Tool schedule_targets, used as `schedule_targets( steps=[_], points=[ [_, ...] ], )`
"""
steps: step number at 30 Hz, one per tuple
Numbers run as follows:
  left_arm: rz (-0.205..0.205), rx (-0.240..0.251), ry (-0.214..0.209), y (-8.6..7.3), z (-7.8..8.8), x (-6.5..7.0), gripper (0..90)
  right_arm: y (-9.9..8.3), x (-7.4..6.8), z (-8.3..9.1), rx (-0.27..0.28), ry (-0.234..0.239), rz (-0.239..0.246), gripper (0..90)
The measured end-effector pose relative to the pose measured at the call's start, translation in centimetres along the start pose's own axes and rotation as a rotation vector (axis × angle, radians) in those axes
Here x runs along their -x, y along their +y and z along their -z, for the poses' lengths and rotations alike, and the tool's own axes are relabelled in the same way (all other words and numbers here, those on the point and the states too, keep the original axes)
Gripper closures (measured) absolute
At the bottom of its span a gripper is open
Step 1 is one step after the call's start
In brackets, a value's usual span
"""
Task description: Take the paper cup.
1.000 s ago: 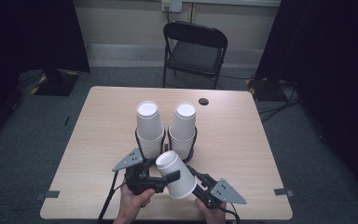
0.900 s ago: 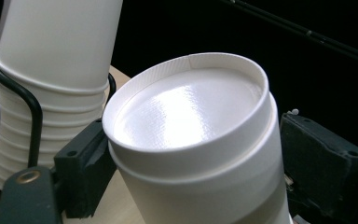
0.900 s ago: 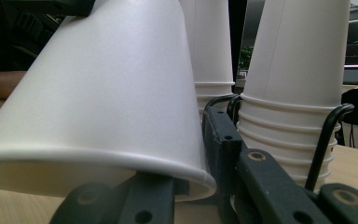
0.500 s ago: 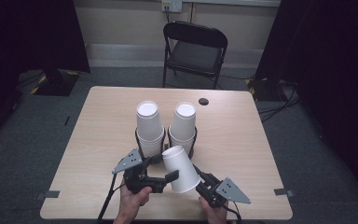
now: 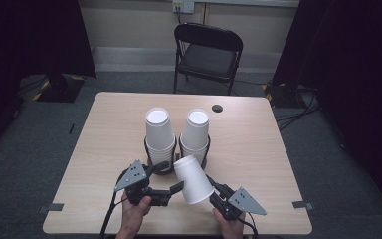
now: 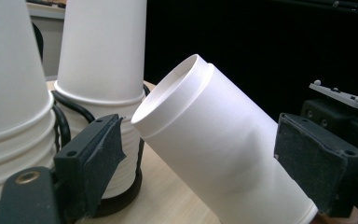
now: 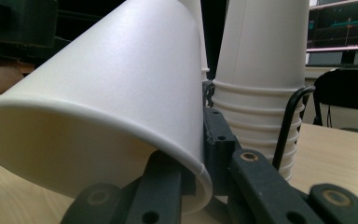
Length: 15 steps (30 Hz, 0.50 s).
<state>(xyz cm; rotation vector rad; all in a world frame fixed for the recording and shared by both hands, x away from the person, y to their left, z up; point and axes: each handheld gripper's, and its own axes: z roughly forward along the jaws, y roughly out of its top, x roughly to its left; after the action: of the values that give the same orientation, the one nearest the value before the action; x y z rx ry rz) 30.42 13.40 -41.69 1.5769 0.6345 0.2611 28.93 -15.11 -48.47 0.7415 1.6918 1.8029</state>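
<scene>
Two hand-held grippers working a single paper cup (image 5: 193,179) in front of 2 cup stacks on a table (image 5: 258,149).

The cup is hanging tilted, base up and toward the stacks, mouth down and toward the person, just in front of the right stack (image 5: 196,134) and the left stack (image 5: 159,135), which are sitting upside down in black wire holders (image 5: 155,167). The right gripper (image 5: 214,196) is pinching the cup's rim, one jaw inside the mouth & one outside, clamped tight on the wall. The left gripper (image 5: 176,188) is sitting just left of the cup w/ jaws partly spread, one either side of the cup's upper body; they have just been closing in, but the pads aren't pressing on it. A folding chair (image 5: 208,52) is standing beyond the table's far edge.
</scene>
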Motion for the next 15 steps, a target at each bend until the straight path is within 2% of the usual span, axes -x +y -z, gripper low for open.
schedule_targets(
  steps=[1, 2, 3, 4, 5, 6, 7, 9, 10, 12, 15],
  points=[
    [0.001, 0.001, 0.005, -0.1, 0.1, -0.1, 15.5, 0.0, 0.0, 0.0, -0.022, 0.000, -0.008, 85.1],
    [-0.020, -0.005, 0.013, -0.1, 0.3, -0.3, 15.6, 0.1, 0.0, 0.0, -0.027, -0.002, -0.004, 85.1],
    [-0.020, -0.005, 0.013, -0.1, 0.3, -0.3, 15.5, 0.1, 0.0, 0.0, -0.027, -0.002, -0.004, 85.1],
    [-0.050, -0.014, 0.049, -0.3, 0.4, -0.4, 15.5, 0.2, 0.1, 0.0, -0.048, -0.001, -0.012, 85.1],
    [-0.050, -0.014, 0.049, -0.3, 0.4, -0.4, 15.5, 0.2, 0.1, 0.0, -0.048, -0.001, -0.012, 85.1],
    [-0.081, -0.026, 0.071, -0.5, 0.4, -0.5, 15.6, 0.3, 0.2, 0.1, -0.072, -0.003, -0.015, 85.1],
    [-0.081, -0.026, 0.071, -0.5, 0.4, -0.5, 15.6, 0.4, 0.2, 0.0, -0.083, -0.005, -0.011, 85.1],
    [-0.130, -0.040, 0.097, -0.9, 0.4, -0.6, 15.6, 0.5, 0.3, 0.0, -0.103, -0.006, -0.016, 85.1],
    [-0.130, -0.040, 0.097, -0.9, 0.4, -0.6, 15.6, 0.6, 0.4, 0.1, -0.123, 0.000, -0.024, 85.0],
    [-0.170, -0.059, 0.099, -1.1, 0.4, -0.6, 15.5, 0.7, 0.5, 0.1, -0.143, 0.000, -0.021, 85.1],
    [-0.187, -0.075, 0.097, -1.3, 0.4, -0.7, 15.5, 0.8, 0.7, 0.1, -0.168, 0.002, -0.031, 85.0]
  ],
)
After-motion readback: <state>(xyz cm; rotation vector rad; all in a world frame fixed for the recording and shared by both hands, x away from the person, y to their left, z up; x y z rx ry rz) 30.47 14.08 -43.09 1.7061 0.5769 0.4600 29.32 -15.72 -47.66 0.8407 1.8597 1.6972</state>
